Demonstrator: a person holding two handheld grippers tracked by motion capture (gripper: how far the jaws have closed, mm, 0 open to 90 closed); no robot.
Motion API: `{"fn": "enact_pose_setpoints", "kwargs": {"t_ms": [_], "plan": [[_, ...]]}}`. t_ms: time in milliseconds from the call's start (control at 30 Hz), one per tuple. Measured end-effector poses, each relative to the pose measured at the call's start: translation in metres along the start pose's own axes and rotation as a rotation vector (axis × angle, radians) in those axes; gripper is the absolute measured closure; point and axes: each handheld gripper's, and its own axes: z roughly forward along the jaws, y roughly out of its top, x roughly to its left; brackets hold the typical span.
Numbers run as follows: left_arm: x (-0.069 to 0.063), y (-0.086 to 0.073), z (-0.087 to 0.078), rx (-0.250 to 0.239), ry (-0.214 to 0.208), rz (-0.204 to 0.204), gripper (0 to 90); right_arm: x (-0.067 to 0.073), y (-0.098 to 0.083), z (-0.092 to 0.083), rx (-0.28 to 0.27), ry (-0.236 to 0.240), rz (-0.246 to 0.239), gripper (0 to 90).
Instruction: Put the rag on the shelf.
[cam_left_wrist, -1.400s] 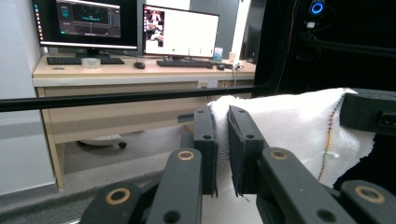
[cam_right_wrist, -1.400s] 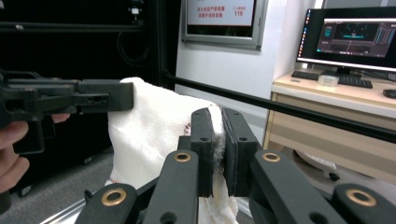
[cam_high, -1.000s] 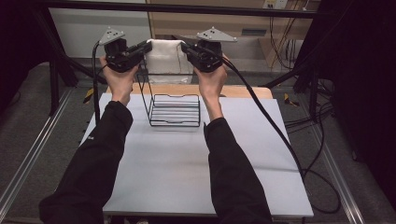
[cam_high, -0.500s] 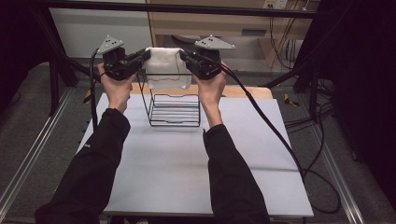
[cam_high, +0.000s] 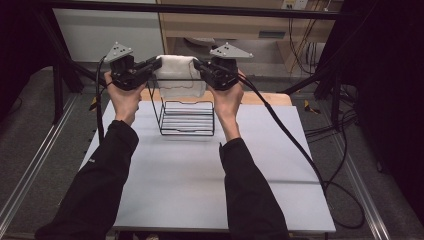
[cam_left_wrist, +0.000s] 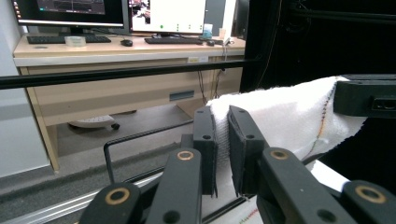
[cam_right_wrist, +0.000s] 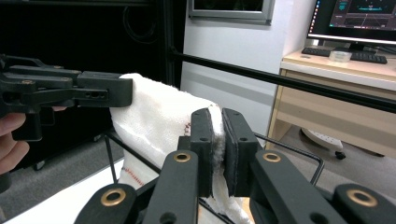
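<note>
The white tabletop (cam_high: 200, 180) takes up most of the space in front of the person, whose two dark-sleeved forearms reach forward over it from the near edge. Toward its far side stands a black wire basket (cam_high: 187, 117), open at the top, its slatted wire floor bare as far as I can see from above.

Held up over the far rim of that basket is a white towel (cam_high: 176, 75), stretched out between the two hands and hanging down a little behind the basket's upper wires. It has a thin reddish stitched line along one edge, seen in the left gripper view on the towel (cam_left_wrist: 299, 116) near its far corner.

The left gripper (cam_high: 152, 66) has one end of the cloth: its jaws are pressed narrow on a fold of the towel, with the fabric squeezed between the black pads. The right gripper (cam_high: 199, 66) has the other end the same way, its jaws closed tight on the towel (cam_right_wrist: 159, 121), the cloth bunching out above and below the pads. In the right gripper view the basket's wire rim (cam_right_wrist: 289, 149) runs just beneath the hanging towel.
</note>
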Motion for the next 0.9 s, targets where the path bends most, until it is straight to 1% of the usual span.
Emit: {"fn": "enact_pose_setpoints", "kwargs": {"t_ms": [167, 267, 467, 600, 700, 900], "plan": [[-0.003, -0.002, -0.005, 0.012, -0.015, 0.004, 81.2, 0.001, -0.002, -0.005, 0.007, 0.003, -0.006, 83.5], [-0.004, -0.003, -0.008, 0.019, -0.018, -0.004, 81.1, 0.003, -0.005, -0.008, 0.012, 0.013, -0.008, 83.4], [-0.008, -0.008, -0.014, 0.04, -0.025, 0.008, 80.2, 0.006, -0.011, -0.013, 0.022, 0.031, -0.014, 83.2], [-0.012, -0.01, -0.018, 0.063, -0.031, 0.017, 78.6, 0.008, -0.015, -0.017, 0.03, 0.036, -0.025, 83.1], [-0.013, -0.013, -0.021, 0.076, -0.036, 0.007, 77.2, 0.01, -0.019, -0.018, 0.03, 0.045, -0.026, 83.0], [-0.017, -0.018, -0.025, 0.098, -0.039, 0.025, 75.7, 0.012, -0.026, -0.021, 0.047, 0.059, -0.029, 82.9]]}}
